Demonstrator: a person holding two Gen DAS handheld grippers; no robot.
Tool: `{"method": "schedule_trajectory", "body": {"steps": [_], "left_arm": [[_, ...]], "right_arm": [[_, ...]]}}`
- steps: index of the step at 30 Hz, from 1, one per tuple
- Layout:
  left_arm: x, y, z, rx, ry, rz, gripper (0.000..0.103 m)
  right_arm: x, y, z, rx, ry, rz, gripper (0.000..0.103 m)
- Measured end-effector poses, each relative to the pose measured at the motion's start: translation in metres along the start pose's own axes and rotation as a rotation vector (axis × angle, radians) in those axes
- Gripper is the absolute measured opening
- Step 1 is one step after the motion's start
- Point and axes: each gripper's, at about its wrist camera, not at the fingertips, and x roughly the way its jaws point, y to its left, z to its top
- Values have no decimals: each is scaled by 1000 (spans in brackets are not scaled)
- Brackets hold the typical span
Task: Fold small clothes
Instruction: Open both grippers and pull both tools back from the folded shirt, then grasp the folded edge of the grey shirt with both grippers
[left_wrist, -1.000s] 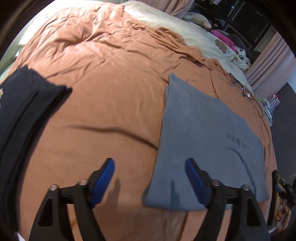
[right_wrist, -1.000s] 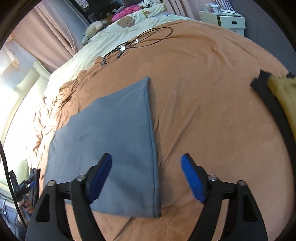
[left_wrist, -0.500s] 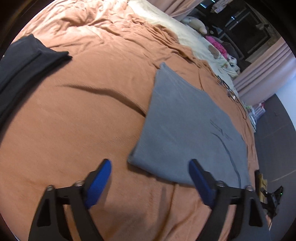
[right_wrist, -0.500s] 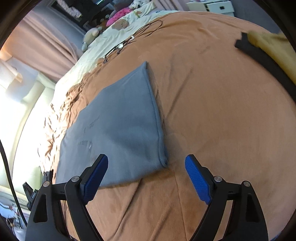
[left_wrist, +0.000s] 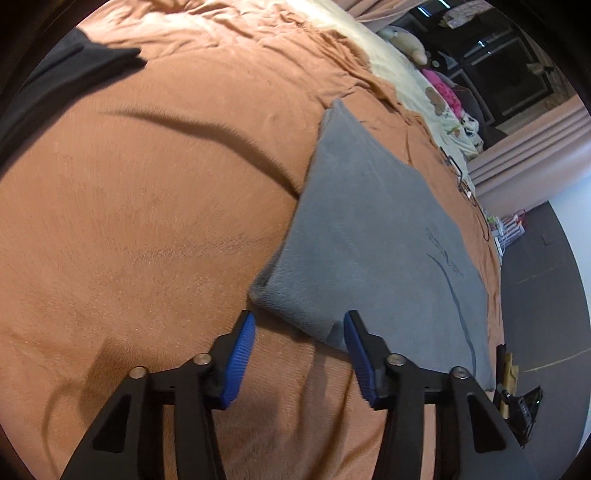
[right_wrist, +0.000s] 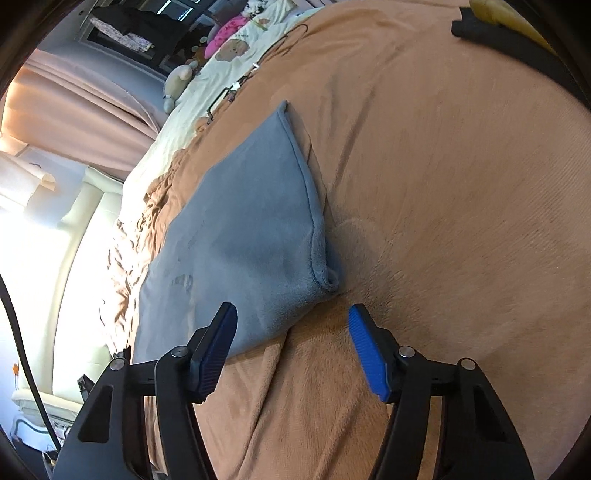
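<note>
The left tool (left_wrist: 299, 334) is open at the near corner of the folded grey garment (left_wrist: 373, 240), which lies on the orange blanket (left_wrist: 147, 221).

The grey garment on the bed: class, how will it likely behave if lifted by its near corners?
The grey garment looks soft and fleecy, so it would probably droop. Its folded layers gape at one corner and may separate unless pinched together.

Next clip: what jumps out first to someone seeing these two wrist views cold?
The folded grey garment on the orange-brown blanket dominates both views. Each open gripper brackets one of its near corners: the left gripper and the right gripper, neither yet closed on the cloth. A dark garment lies at the far left of the left wrist view.
</note>
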Motion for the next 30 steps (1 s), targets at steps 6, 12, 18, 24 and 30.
{"method": "schedule_trajectory", "body": {"steps": [6, 12, 18, 24, 30], "left_arm": [[6, 4, 1, -16, -1, -3, 44], [11, 9, 4, -55, -15, -24, 44], [8, 14, 3, -156, -10, -116, 44], [8, 15, -1, -190, -18, -134, 44], [8, 9, 1, -161, -57, -85, 44]], "right_arm": [[10, -6, 6, 34, 6, 2, 57], [16, -2, 8, 34, -19, 13, 54], [23, -13, 4, 92, -16, 76, 45], [27, -23, 1, 111, -5, 127, 45], [32, -30, 7, 122, 4, 127, 26]]}}
